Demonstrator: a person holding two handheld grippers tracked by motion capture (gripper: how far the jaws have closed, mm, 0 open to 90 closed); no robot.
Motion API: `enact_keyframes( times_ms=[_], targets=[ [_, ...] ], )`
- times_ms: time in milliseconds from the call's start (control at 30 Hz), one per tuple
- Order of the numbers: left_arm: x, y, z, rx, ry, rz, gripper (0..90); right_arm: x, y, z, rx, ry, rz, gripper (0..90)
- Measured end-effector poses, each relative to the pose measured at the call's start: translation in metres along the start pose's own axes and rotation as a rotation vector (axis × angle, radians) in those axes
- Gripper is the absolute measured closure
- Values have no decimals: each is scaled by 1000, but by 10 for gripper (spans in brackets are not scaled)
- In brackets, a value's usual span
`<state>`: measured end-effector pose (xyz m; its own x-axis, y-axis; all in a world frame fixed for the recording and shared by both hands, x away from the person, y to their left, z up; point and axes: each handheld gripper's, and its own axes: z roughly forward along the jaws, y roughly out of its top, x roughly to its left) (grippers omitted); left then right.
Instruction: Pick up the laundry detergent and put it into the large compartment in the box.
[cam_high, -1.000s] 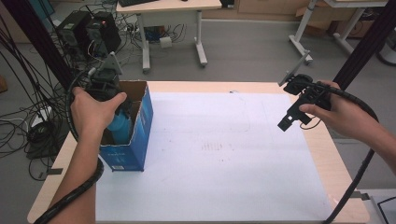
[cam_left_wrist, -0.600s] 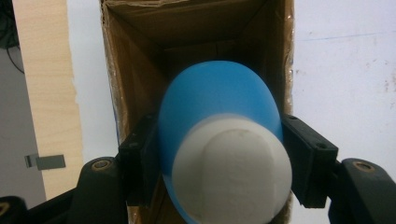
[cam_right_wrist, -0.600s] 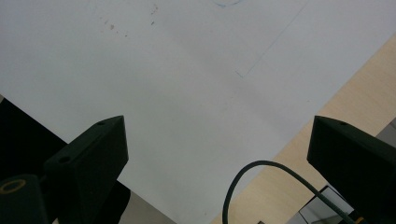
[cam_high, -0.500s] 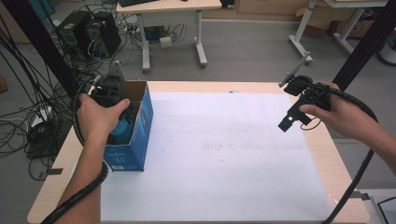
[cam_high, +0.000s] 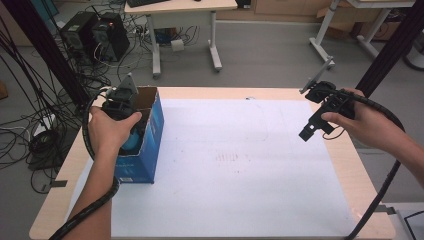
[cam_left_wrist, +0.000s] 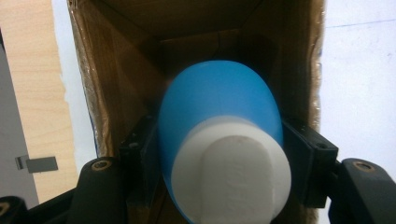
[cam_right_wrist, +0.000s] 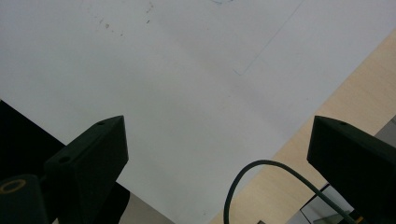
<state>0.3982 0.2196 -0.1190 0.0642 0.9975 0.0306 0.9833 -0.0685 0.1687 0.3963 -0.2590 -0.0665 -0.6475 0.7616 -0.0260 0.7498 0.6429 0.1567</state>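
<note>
Two jaws of the left gripper clamp a blue bottle with a white cap inside the open blue cardboard box at the table's left edge, apparently lifting or lowering it. Right gripper hovers wide open, empty, clear of the work.

Counted: one blue cardboard box, open-topped; one blue bottle with white cap (standing inside the box); one white paper sheet on one table; two tools.

Bright, even light; soft close-up blur
</note>
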Motion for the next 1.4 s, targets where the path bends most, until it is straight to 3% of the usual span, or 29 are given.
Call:
enact_keyframes(
  times_ms=[233,933,1400],
  targets=[
    [0,1,2,2,20,3,375,-2,2,3,7,2,1,52],
    [4,1,6,-19,15,-13,371,-4,4,8,12,6,3,52],
    [4,-5,-1,-27,25,-27,324,-1,6,12,15,14,-9,52]
  ],
)
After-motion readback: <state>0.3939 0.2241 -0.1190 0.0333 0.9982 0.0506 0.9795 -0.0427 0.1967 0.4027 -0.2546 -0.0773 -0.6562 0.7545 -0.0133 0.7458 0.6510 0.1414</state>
